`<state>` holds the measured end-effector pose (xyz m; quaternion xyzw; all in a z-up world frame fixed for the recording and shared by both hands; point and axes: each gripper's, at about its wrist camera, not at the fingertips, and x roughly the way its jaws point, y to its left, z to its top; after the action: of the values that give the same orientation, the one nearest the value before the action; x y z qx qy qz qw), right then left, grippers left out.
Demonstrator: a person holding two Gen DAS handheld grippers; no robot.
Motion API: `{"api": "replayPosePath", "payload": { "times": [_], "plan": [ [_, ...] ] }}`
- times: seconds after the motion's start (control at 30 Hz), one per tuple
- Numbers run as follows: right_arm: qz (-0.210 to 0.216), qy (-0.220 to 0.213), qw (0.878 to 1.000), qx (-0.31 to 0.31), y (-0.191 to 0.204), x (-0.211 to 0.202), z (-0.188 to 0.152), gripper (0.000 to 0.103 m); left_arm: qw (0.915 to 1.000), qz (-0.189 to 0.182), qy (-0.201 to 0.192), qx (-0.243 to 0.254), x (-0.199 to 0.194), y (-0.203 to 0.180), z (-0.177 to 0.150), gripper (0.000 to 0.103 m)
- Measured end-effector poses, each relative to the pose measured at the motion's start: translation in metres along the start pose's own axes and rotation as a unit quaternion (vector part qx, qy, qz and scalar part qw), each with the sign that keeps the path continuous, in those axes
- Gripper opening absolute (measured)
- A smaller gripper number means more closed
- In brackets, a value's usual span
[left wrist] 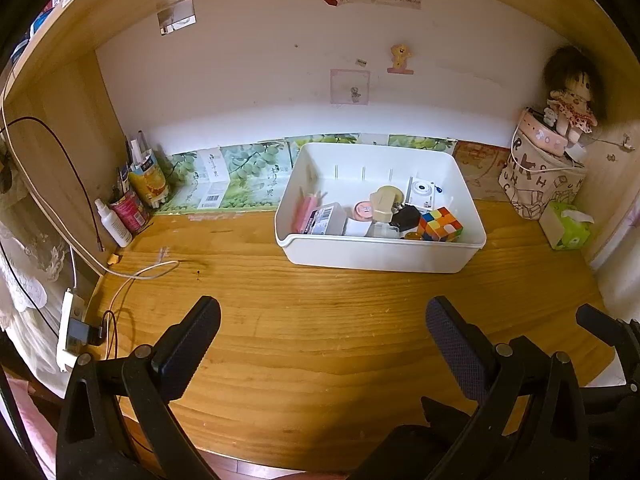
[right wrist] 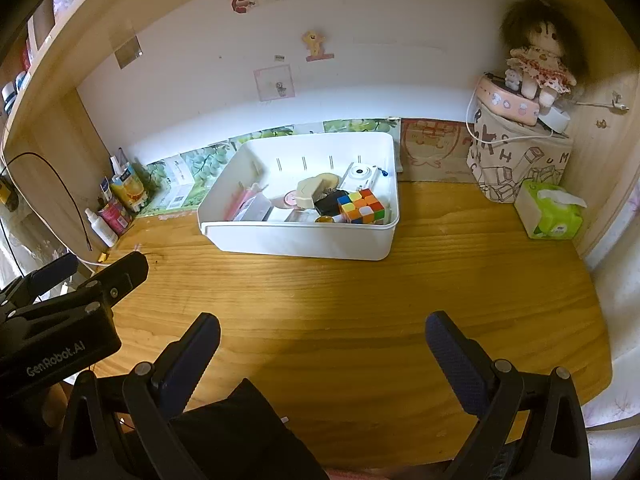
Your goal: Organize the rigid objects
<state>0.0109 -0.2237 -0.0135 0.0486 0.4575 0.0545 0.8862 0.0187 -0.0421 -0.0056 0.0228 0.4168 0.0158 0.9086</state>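
Note:
A white plastic bin (left wrist: 376,258) stands on the wooden desk (left wrist: 304,320) near the back wall; it also shows in the right wrist view (right wrist: 296,242). Inside lie a Rubik's cube (left wrist: 440,225) (right wrist: 363,206), a white toy camera (left wrist: 421,192) (right wrist: 360,174), a beige tape dispenser (left wrist: 383,202) (right wrist: 312,190), a black box (left wrist: 405,217), a pink item (left wrist: 304,212) and a labelled clear box (left wrist: 326,219). My left gripper (left wrist: 323,322) is open and empty above the desk's front, well short of the bin. My right gripper (right wrist: 323,334) is open and empty, beside it to the right.
Bottles and cans (left wrist: 132,196) crowd the back left corner, with cables (left wrist: 132,276) and a power strip (left wrist: 68,332) at the left edge. A printed fabric box (right wrist: 516,160) with a doll (right wrist: 538,64) on top and a green tissue pack (right wrist: 550,214) stand at the back right.

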Motion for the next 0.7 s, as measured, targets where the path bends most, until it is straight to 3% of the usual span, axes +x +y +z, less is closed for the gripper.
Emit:
{"api": "replayPosePath", "payload": {
  "times": [0.7],
  "plan": [
    [0.005, 0.009, 1.0, -0.01, -0.003, 0.014, 0.013, 0.103, 0.9999, 0.01, 0.002, -0.001, 0.011, -0.004, 0.008, 0.102]
  ]
}}
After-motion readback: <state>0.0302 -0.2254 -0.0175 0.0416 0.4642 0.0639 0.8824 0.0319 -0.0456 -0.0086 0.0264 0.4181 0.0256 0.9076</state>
